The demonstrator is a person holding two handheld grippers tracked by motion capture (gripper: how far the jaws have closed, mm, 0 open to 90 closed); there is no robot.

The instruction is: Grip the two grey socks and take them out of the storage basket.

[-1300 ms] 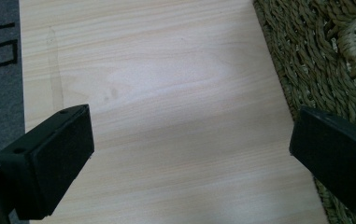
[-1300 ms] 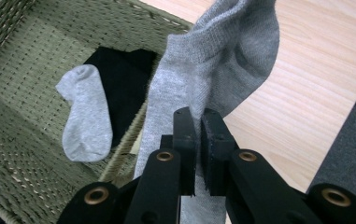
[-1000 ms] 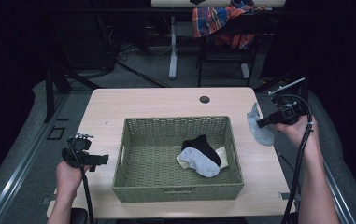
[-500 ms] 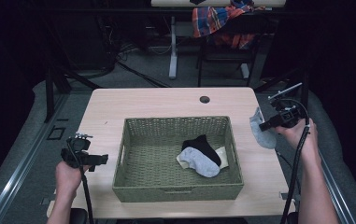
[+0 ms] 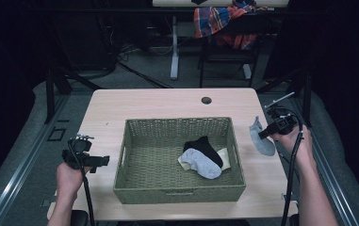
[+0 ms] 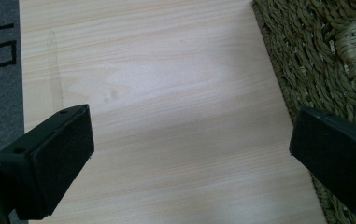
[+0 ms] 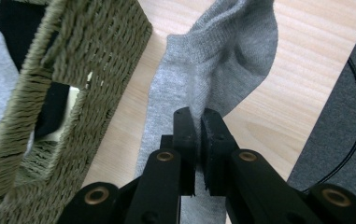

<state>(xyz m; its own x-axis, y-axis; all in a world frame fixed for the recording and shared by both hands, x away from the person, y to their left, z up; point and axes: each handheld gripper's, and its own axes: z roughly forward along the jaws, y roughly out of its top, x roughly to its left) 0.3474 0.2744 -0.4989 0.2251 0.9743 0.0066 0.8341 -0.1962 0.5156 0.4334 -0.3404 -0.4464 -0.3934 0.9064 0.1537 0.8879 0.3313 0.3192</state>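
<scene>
A pale wooden desk (image 5: 167, 106) stands on grey floor (image 5: 21, 150), lit from above while the room around lies dark. At twelve o'clock, a second table's white leg (image 5: 174, 47); at one o'clock, a plaid cloth (image 5: 219, 19) draped over a dark chair (image 5: 229, 52).

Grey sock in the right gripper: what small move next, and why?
Probably lift it a little higher and carry it left over the basket rim. The right gripper is shut on the grey sock, which hangs outside the basket's right wall, close to the weave. Other socks already lie inside, so that looks like its place. The left gripper is open over bare table.
</scene>
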